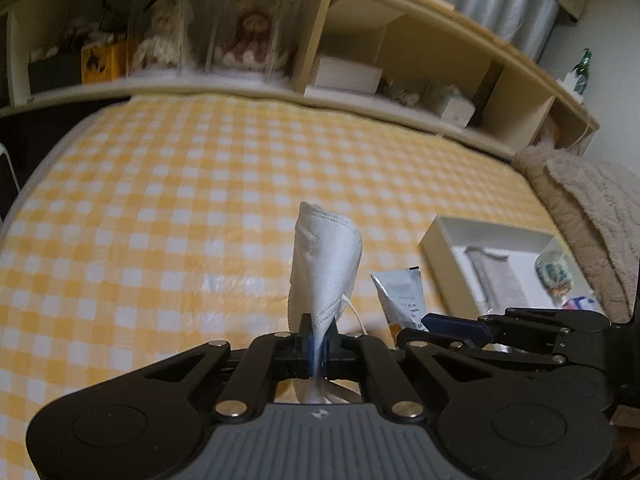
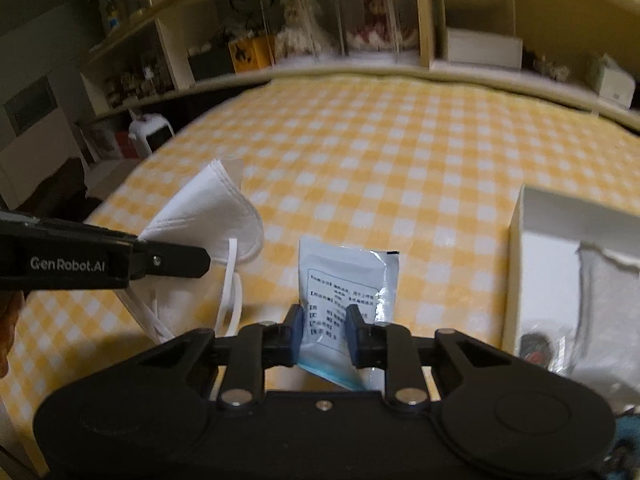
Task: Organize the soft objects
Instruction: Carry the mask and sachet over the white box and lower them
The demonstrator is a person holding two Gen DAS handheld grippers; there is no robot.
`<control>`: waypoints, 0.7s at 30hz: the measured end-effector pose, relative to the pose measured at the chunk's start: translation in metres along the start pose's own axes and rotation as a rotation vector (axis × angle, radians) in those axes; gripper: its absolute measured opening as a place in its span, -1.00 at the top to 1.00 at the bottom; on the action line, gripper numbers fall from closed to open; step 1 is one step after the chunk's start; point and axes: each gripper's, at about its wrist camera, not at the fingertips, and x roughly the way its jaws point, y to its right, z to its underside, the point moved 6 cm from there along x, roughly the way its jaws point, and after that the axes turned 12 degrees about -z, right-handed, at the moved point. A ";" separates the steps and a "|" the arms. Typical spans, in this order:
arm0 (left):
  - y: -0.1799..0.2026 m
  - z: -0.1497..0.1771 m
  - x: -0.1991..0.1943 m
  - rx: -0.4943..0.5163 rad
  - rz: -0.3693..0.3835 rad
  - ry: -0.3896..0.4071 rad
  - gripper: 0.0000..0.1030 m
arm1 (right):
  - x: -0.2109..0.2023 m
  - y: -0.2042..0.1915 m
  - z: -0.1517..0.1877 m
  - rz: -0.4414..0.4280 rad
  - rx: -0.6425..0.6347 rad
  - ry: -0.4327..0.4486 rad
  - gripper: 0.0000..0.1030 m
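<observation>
2 wrist views, shared bed (image 1: 160, 200)

The left gripper (image 1: 319, 346) pinches a white mask (image 1: 324, 264) upright above the yellow checked bedspread (image 1: 168, 200).

Left tongs (image 1: 319, 346) clamped tight, angled downward; right tongs (image 2: 323, 334) narrowed, gripping, angled downward.

A face mask (image 2: 208, 216) was left of a packet (image 2: 346, 284); an open box (image 2: 520, 264) sat right, shelves (image 2: 424, 20) behind.
</observation>
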 end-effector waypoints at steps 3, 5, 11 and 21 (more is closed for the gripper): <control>0.007 -0.007 -0.012 0.003 0.013 0.039 0.94 | -0.020 -0.001 -0.010 0.000 -0.007 0.050 0.55; 0.011 -0.010 -0.020 0.002 0.022 0.063 0.93 | -0.032 -0.001 -0.017 0.001 -0.006 0.081 0.55; 0.025 -0.020 -0.048 -0.002 0.052 0.139 0.93 | -0.078 0.006 -0.032 0.023 -0.009 0.179 0.55; 0.074 -0.039 -0.084 0.052 0.090 0.250 0.93 | -0.150 0.042 -0.037 0.109 0.014 0.310 0.56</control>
